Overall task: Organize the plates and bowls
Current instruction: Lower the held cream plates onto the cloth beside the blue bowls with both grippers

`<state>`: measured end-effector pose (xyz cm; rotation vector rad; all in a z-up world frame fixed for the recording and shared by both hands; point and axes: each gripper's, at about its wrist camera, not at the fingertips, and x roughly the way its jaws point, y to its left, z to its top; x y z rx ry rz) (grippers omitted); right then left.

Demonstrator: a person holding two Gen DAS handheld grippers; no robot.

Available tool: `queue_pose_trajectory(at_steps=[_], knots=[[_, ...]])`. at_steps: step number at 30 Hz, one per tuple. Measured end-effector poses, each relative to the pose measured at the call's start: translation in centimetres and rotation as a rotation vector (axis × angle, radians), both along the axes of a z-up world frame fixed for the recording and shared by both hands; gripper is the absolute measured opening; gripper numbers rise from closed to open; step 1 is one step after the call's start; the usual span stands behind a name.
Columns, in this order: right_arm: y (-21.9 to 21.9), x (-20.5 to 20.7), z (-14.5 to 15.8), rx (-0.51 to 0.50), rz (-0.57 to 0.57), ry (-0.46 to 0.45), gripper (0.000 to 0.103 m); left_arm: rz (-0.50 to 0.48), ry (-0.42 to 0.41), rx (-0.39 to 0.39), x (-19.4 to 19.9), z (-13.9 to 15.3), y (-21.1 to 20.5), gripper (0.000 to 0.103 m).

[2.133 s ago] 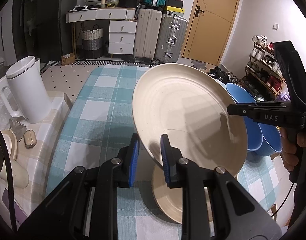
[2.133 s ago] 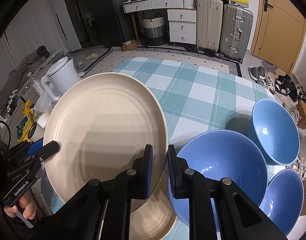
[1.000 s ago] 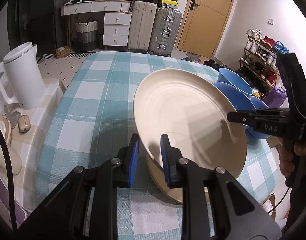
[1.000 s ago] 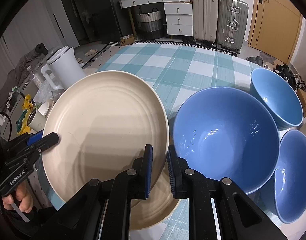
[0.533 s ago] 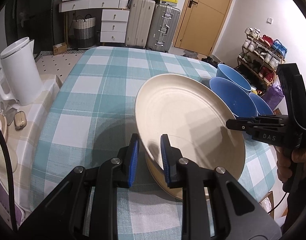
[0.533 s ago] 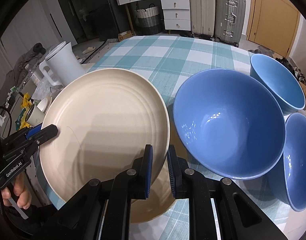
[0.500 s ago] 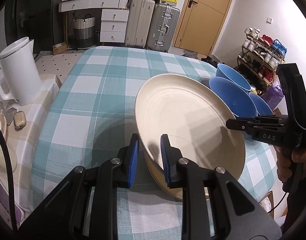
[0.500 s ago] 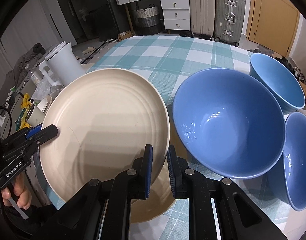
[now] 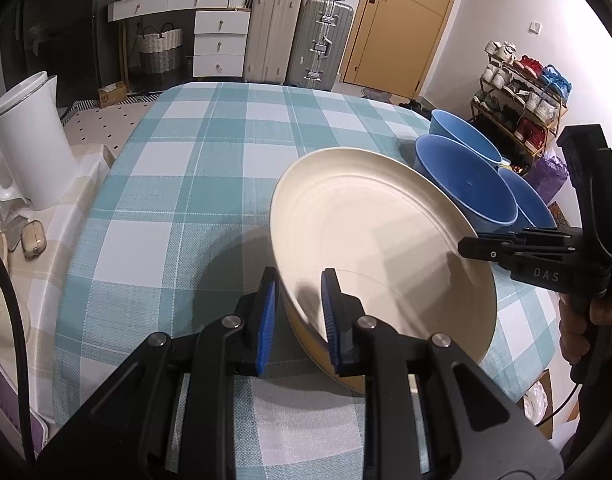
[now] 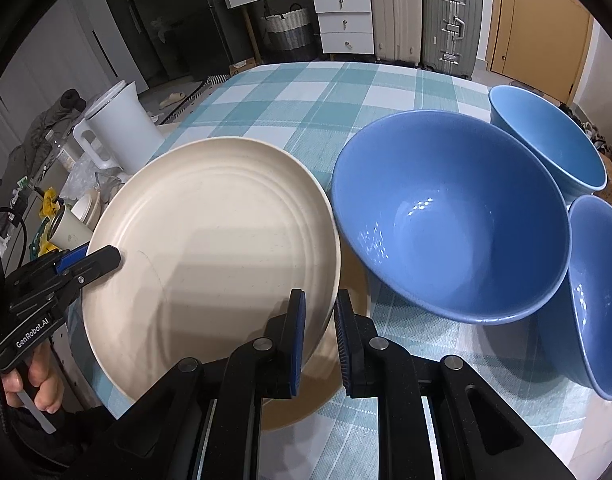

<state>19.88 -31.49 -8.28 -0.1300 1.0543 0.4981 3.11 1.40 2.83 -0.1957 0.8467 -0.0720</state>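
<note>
Left wrist view: left tongs (image 9: 298,312) clamp the near rim of the tilted plate (image 9: 370,240) over a second plate (image 9: 326,364) on the tabletop (image 9: 186,160). Right wrist view: right tongs (image 10: 320,330) clamp the plate's right rim; three bowls (image 10: 450,216) sit right.

This is a lived-in home, a room doing duty for dining and storage at once. A table (image 9: 210,168) under a teal checked cloth fills the middle. Beyond its far edge stand hard-shell suitcases (image 9: 302,36), a white chest of drawers (image 9: 220,44) and a woven basket (image 9: 160,50) (all against one wall), beside a wooden door (image 9: 402,20). Past the table's right edge a shoe rack (image 9: 518,92) is crowded with shoes, and off the left edge sits a white kettle (image 9: 30,140).
</note>
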Motion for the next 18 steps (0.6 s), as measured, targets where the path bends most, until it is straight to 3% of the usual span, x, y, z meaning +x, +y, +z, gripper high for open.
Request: queue_pose_trajectory(at_steps=[18], knots=[[0.4,-0.6,-1.3,-0.013,0.003,0.012,0.016,-0.001,0.037,0.010,0.7,-1.8,0.3,0.018]])
